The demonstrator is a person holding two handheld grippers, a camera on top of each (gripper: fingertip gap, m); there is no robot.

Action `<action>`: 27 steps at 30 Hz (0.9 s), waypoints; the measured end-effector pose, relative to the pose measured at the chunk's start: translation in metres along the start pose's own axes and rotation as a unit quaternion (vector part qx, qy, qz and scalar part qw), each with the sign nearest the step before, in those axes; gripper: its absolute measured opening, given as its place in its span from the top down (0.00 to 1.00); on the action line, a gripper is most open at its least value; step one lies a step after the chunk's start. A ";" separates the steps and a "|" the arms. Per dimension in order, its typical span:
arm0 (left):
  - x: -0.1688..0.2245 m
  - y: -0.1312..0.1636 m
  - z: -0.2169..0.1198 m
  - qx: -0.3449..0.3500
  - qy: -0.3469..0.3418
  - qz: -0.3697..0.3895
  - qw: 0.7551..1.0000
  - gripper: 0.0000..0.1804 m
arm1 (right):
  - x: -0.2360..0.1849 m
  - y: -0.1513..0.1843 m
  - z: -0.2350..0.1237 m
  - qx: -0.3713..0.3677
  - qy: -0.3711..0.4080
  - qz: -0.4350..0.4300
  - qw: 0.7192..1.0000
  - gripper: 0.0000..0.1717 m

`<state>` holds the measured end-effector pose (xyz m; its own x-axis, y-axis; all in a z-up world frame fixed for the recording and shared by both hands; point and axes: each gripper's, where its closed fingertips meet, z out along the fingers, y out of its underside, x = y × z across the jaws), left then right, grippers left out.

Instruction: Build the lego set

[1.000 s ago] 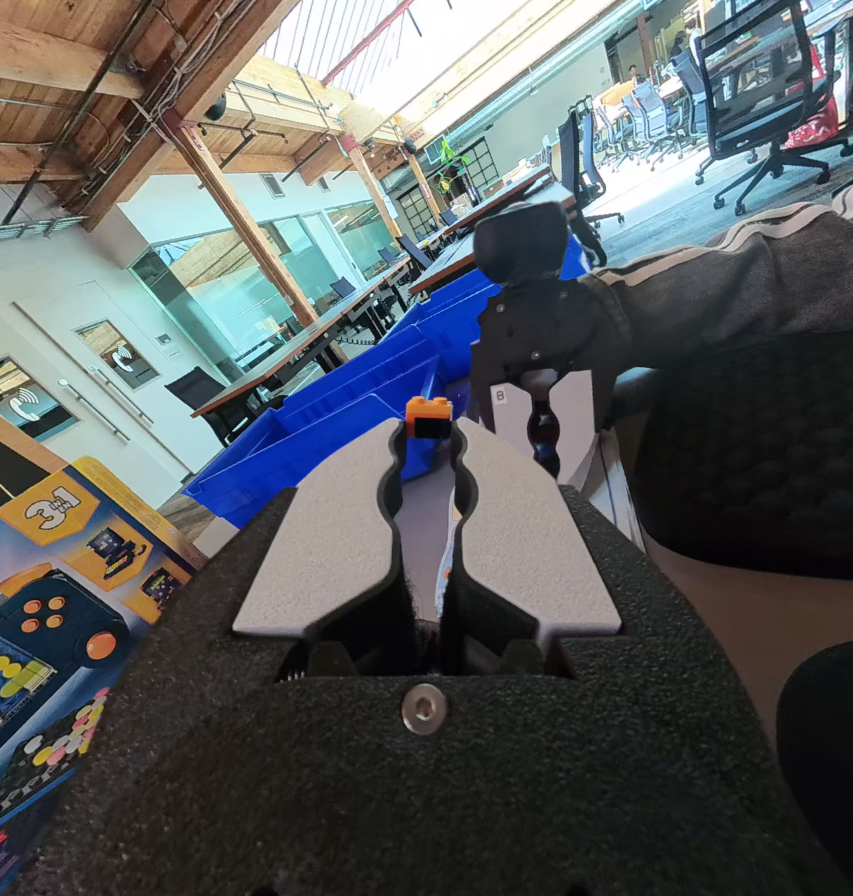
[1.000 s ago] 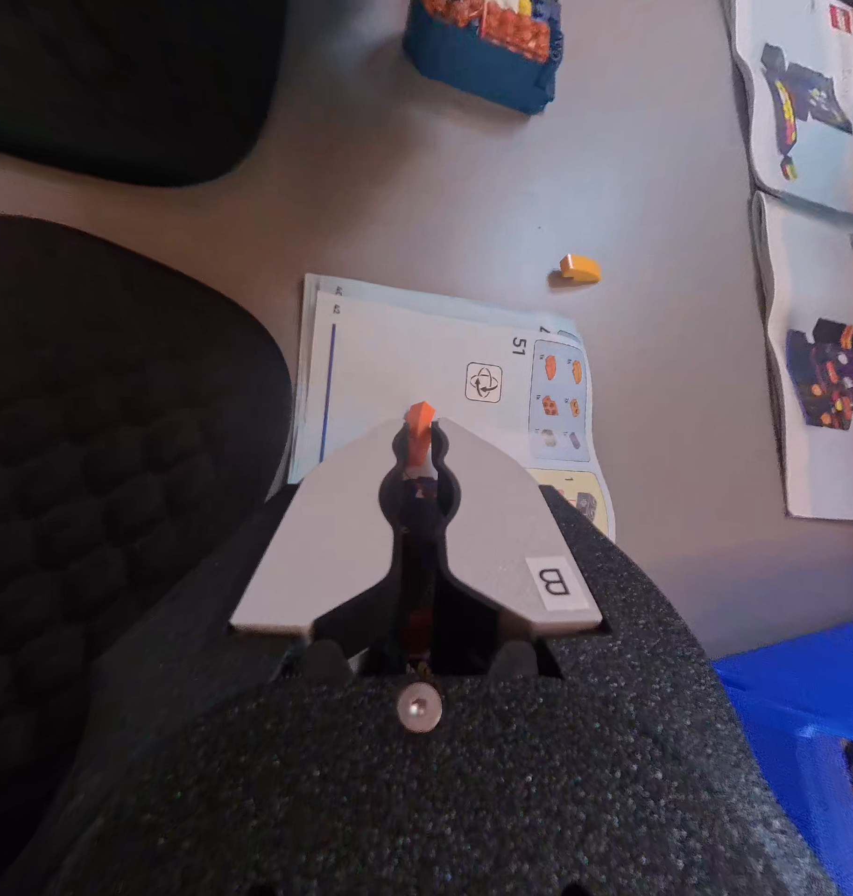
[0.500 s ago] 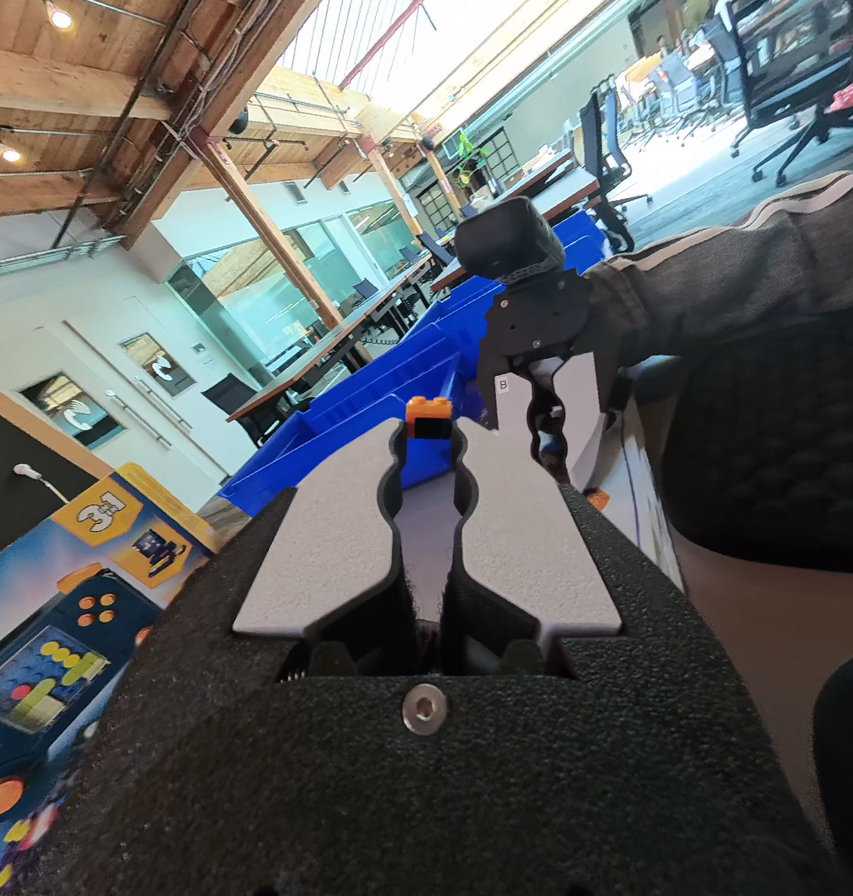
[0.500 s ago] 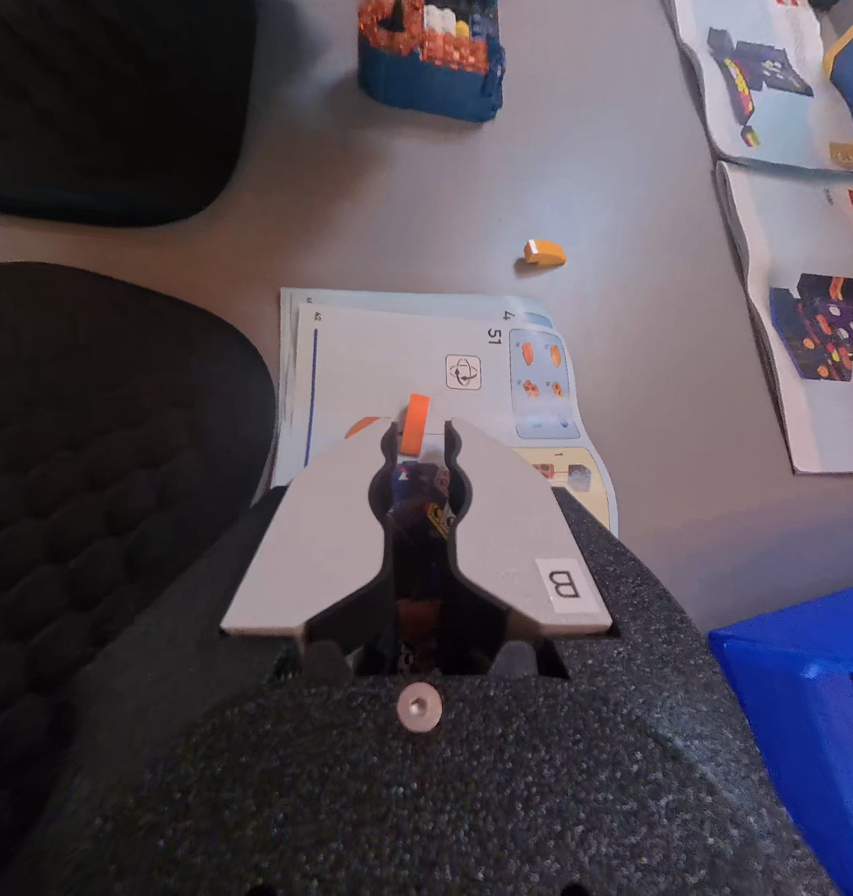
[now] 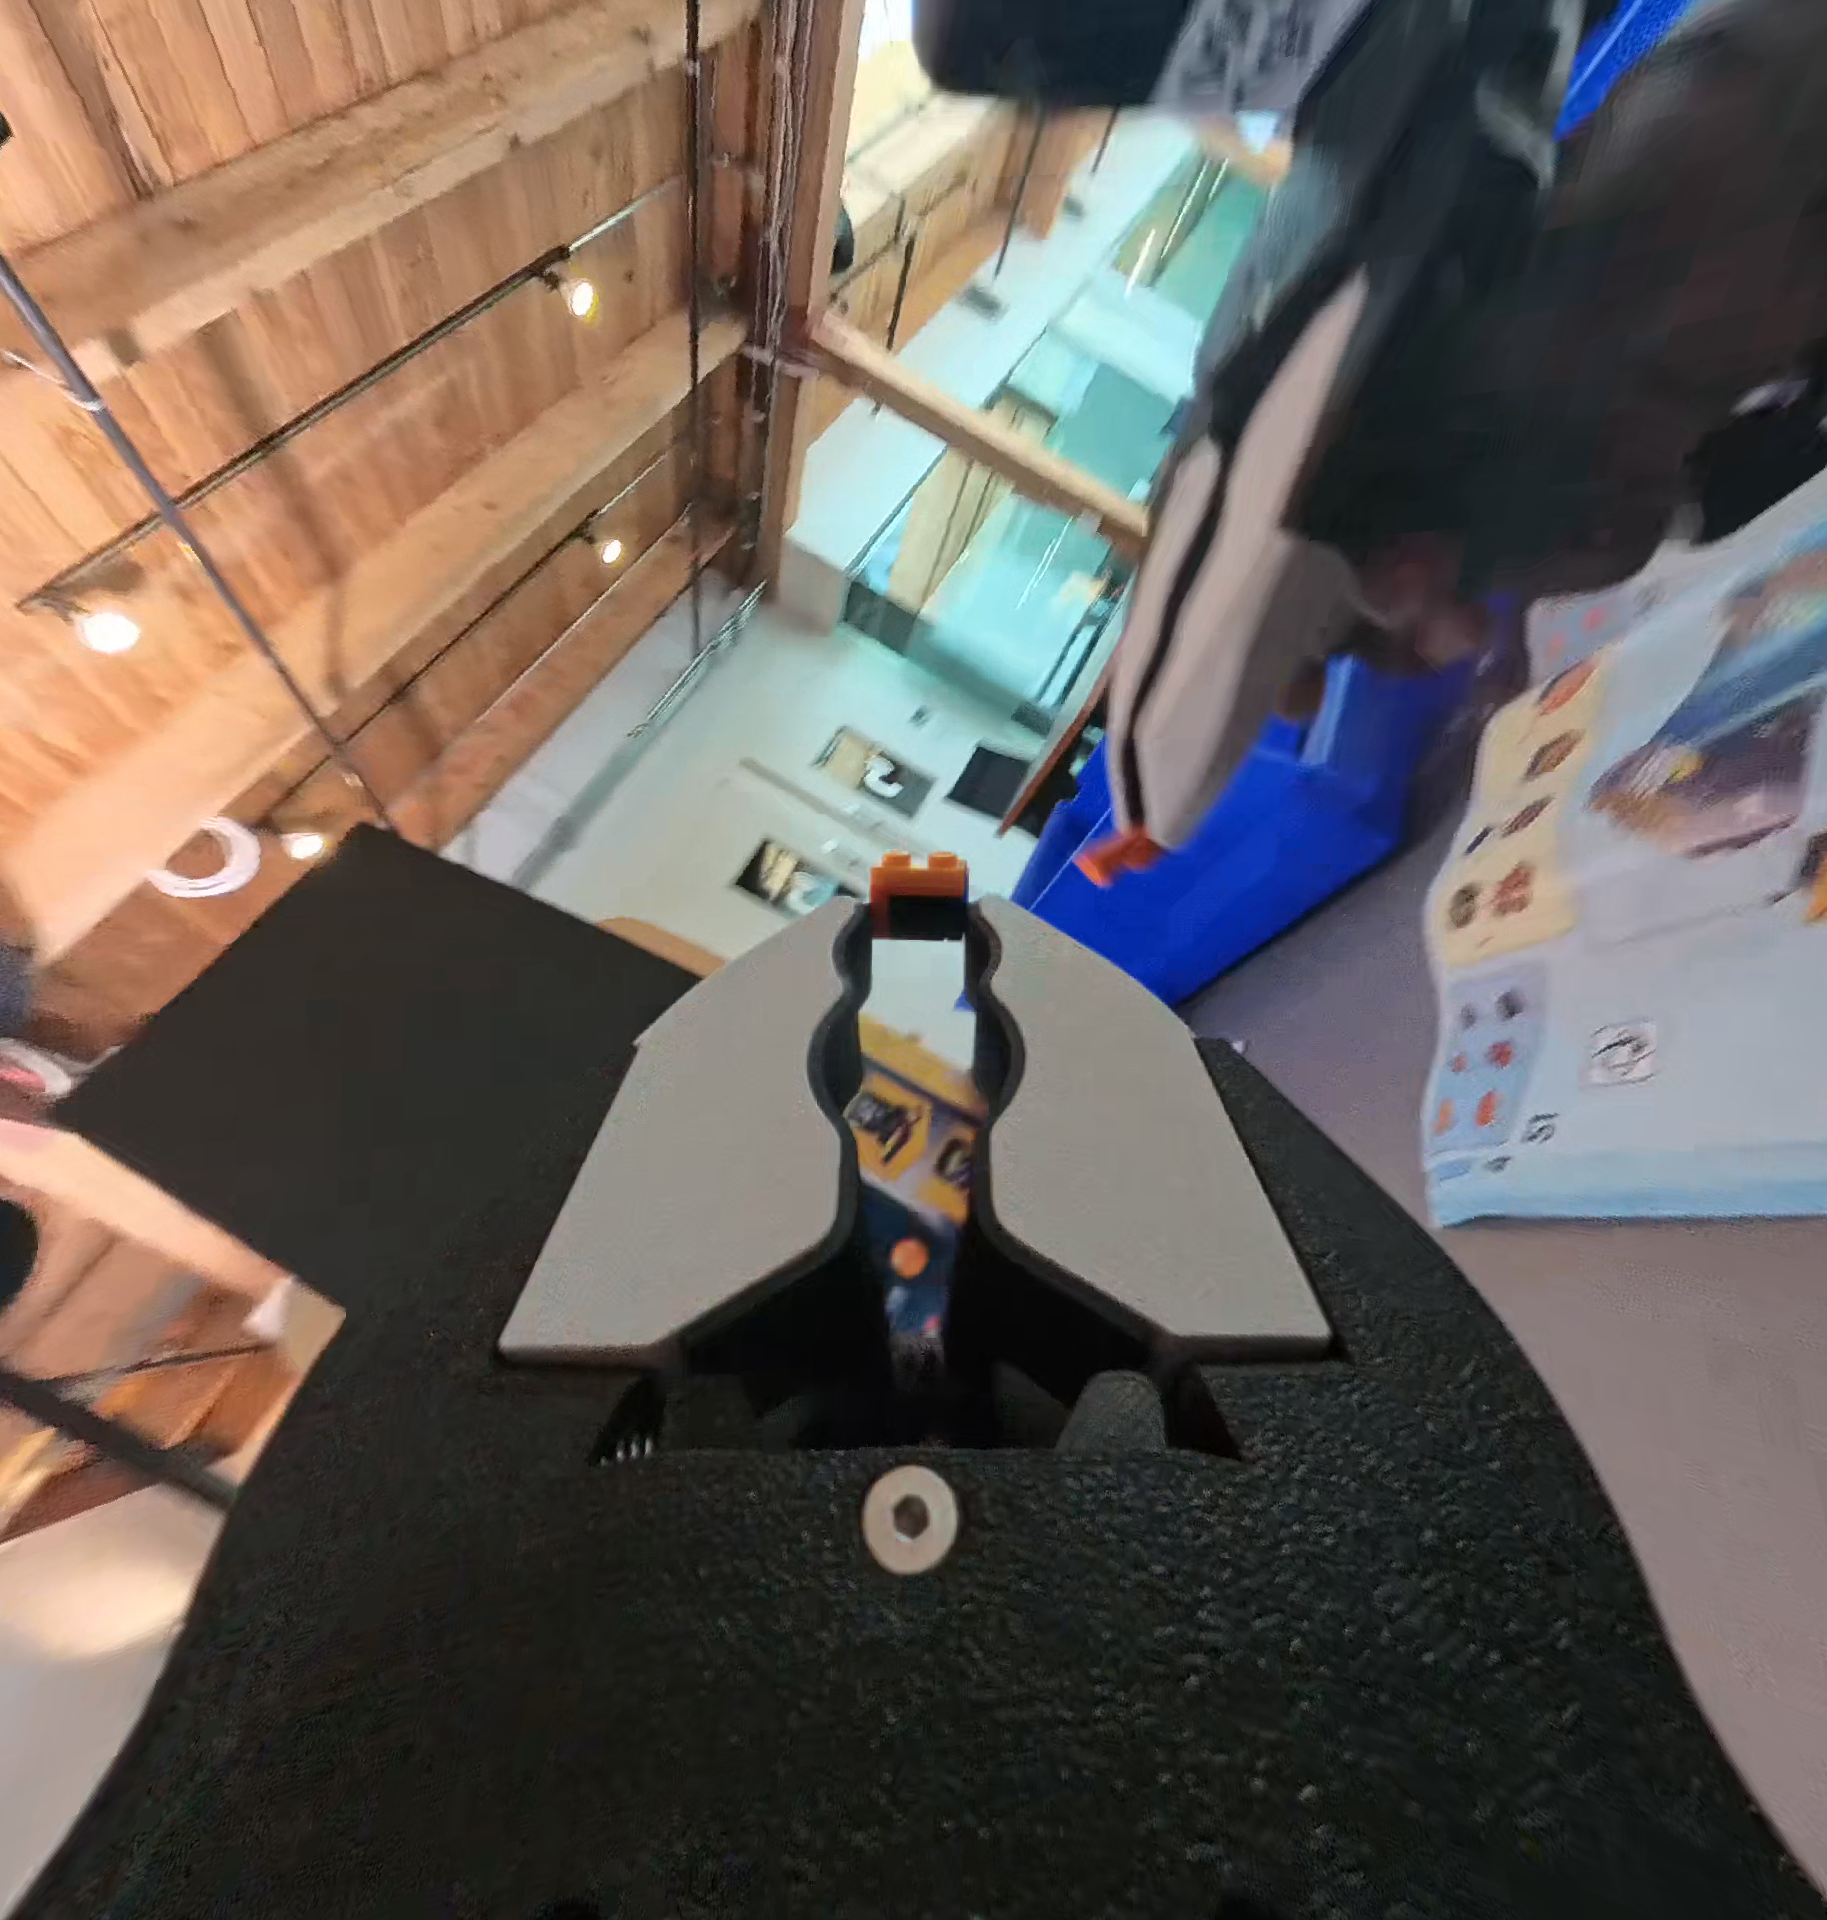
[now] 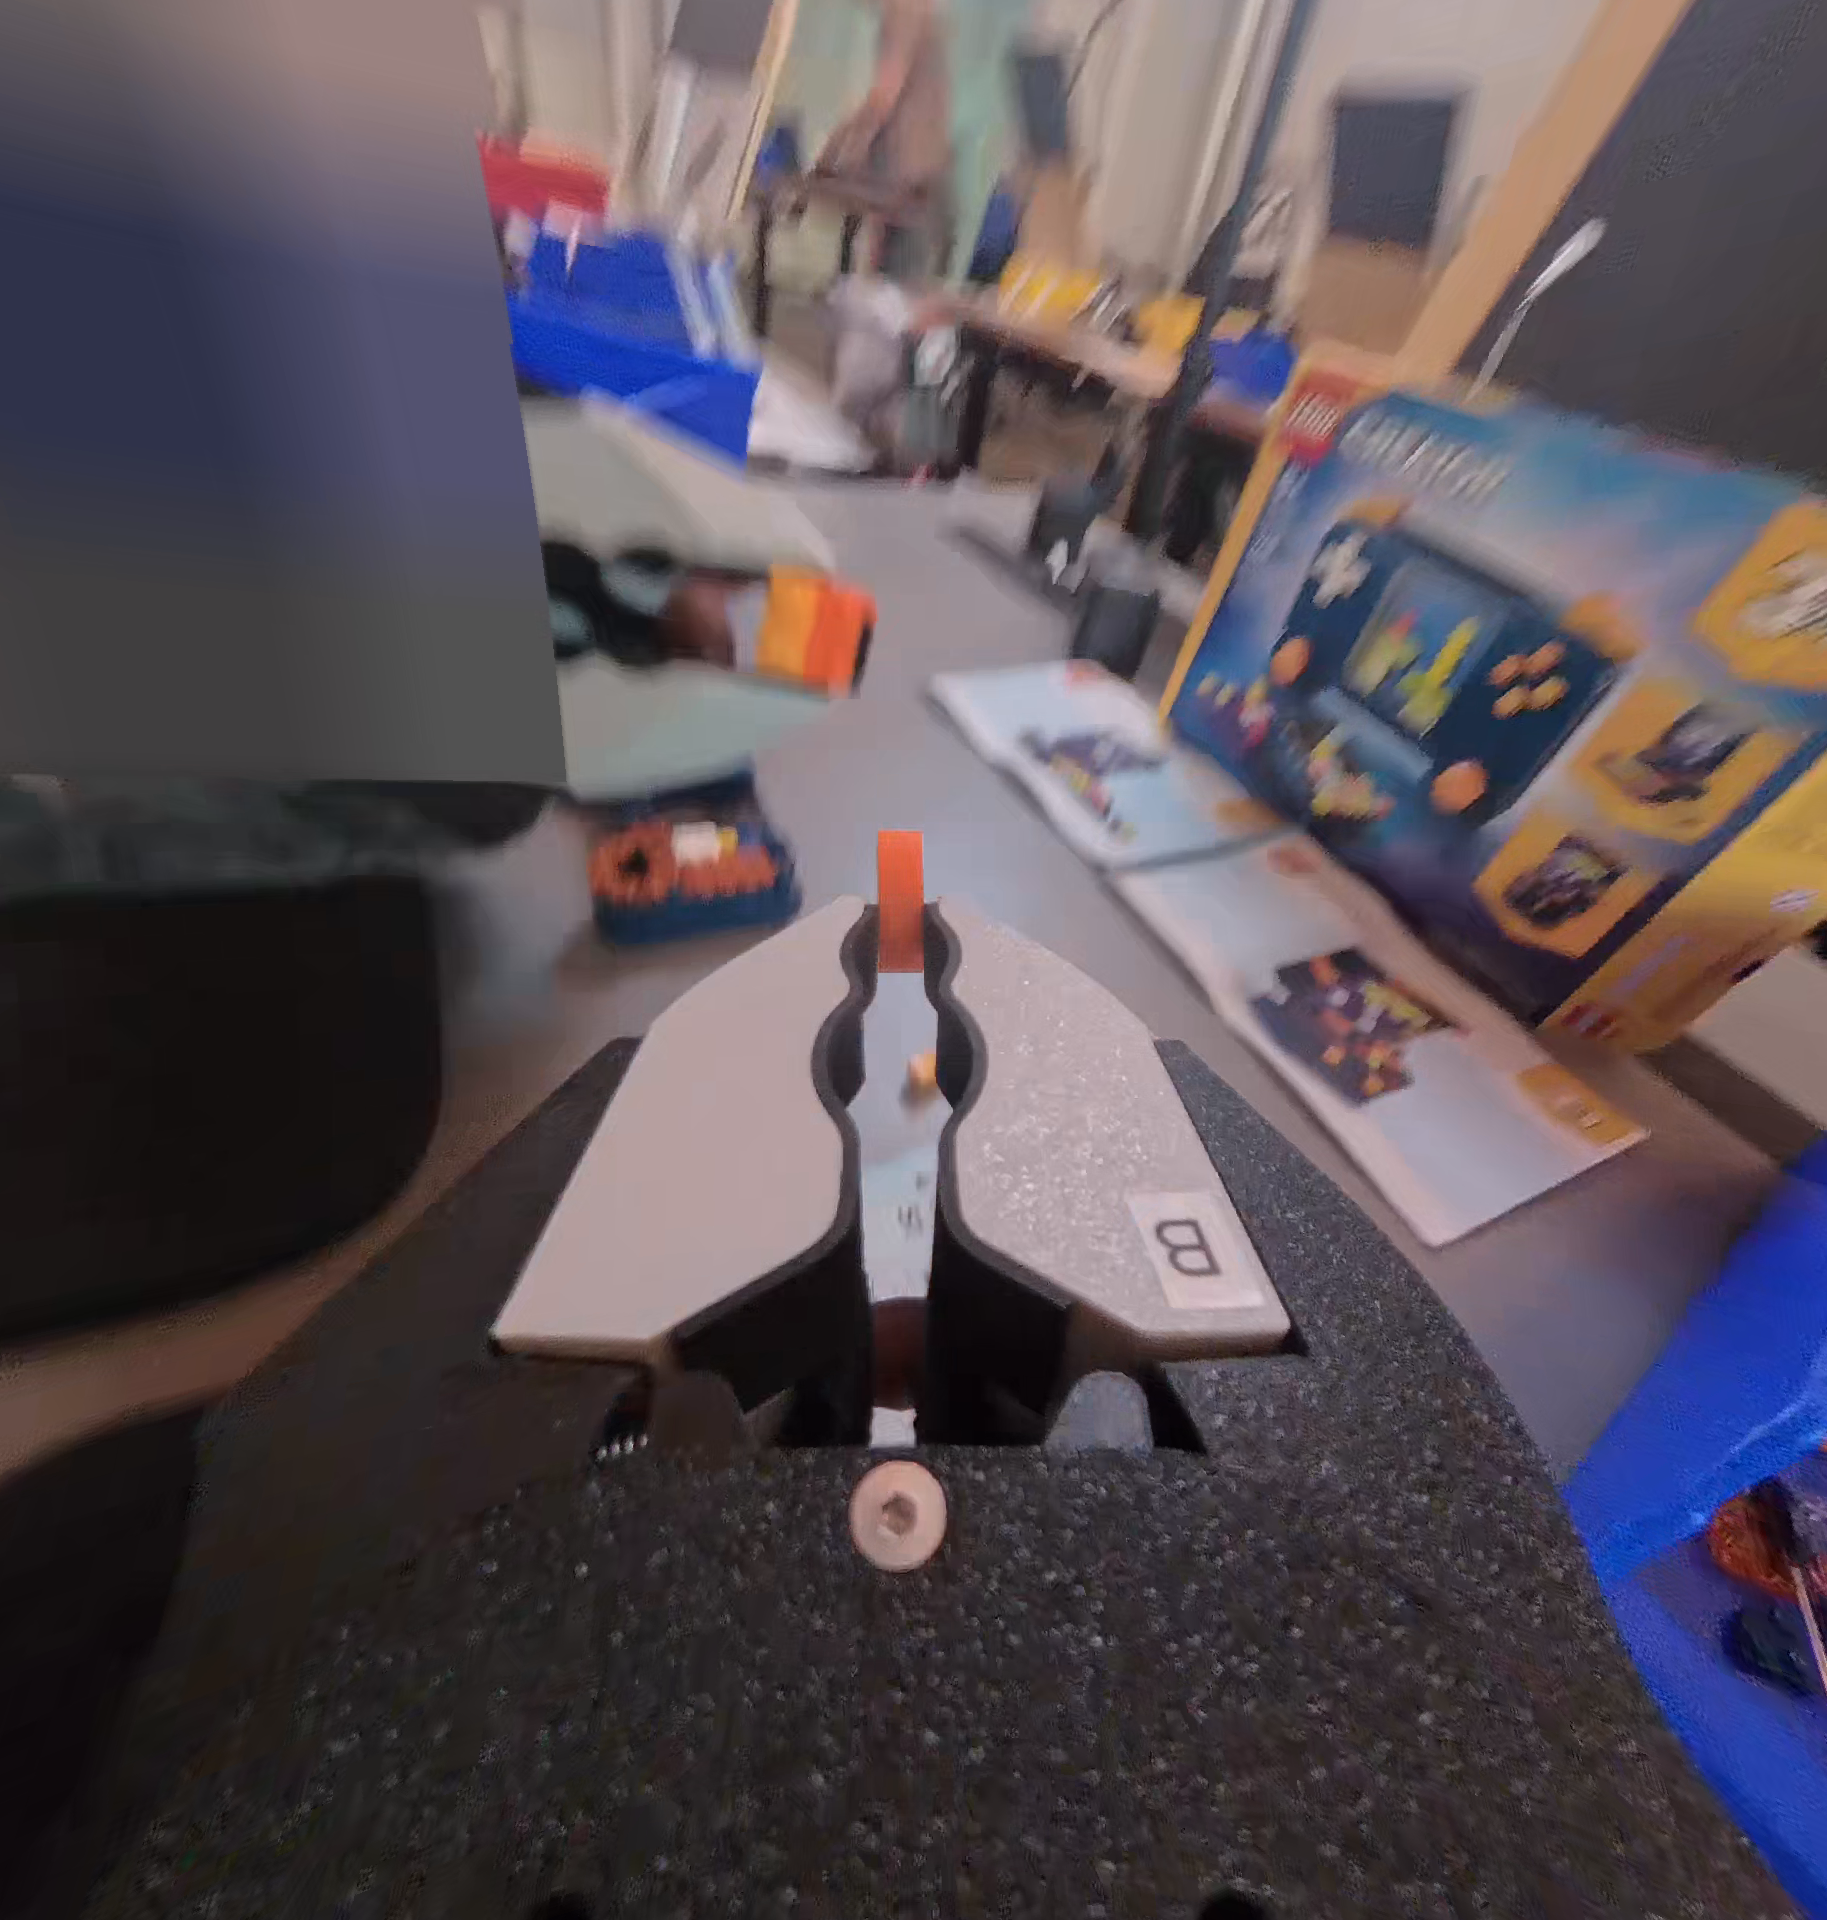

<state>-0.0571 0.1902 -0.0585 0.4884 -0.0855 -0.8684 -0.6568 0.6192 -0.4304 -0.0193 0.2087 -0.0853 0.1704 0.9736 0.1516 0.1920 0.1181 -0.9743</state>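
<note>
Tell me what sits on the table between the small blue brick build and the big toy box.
In the right wrist view, two open instruction booklets lie on grey table between the blue brick build and the toy box.

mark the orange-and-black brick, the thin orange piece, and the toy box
Orange-and-black brick (image 5: 919, 900): left wrist view, its front face between the left fingers.
Thin orange piece (image 6: 900, 896): right wrist view, its edge between the right fingers.
Toy box (image 6: 1511, 665): right wrist view, its printed front.
</note>
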 end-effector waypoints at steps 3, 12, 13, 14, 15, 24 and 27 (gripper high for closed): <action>-0.007 0.006 -0.004 -0.034 -0.023 0.040 0.998 0.91 | 0.002 -0.027 0.000 0.068 0.057 0.028 0.996 0.96; -0.005 0.002 -0.007 -0.054 -0.020 0.080 0.995 0.91 | -0.003 -0.040 0.002 0.129 0.081 0.037 0.988 0.96; -0.003 0.002 -0.007 -0.055 -0.017 0.093 0.994 0.91 | -0.003 -0.039 0.003 0.127 0.079 0.036 0.988 0.96; -0.002 0.001 -0.007 -0.056 -0.014 0.103 0.993 0.91 | -0.002 -0.037 0.004 0.123 0.082 0.033 0.988 0.96; -0.001 0.001 -0.007 -0.057 -0.013 0.110 0.992 0.91 | -0.002 -0.037 0.004 0.122 0.083 0.026 0.989 0.96; -0.001 -0.003 -0.007 -0.047 -0.008 0.066 0.997 0.91 | -0.006 -0.036 0.006 0.123 0.077 0.013 0.989 0.96; -0.001 -0.003 -0.006 -0.049 -0.008 0.065 0.997 0.91 | -0.007 -0.035 0.006 0.122 0.075 0.007 0.990 0.96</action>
<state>-0.0591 0.1837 -0.0581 0.4052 0.0035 -0.9142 -0.7677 0.5444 -0.3382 -0.0331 0.1988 -0.0530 0.3167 0.9377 0.1429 -0.0477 0.1662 -0.9849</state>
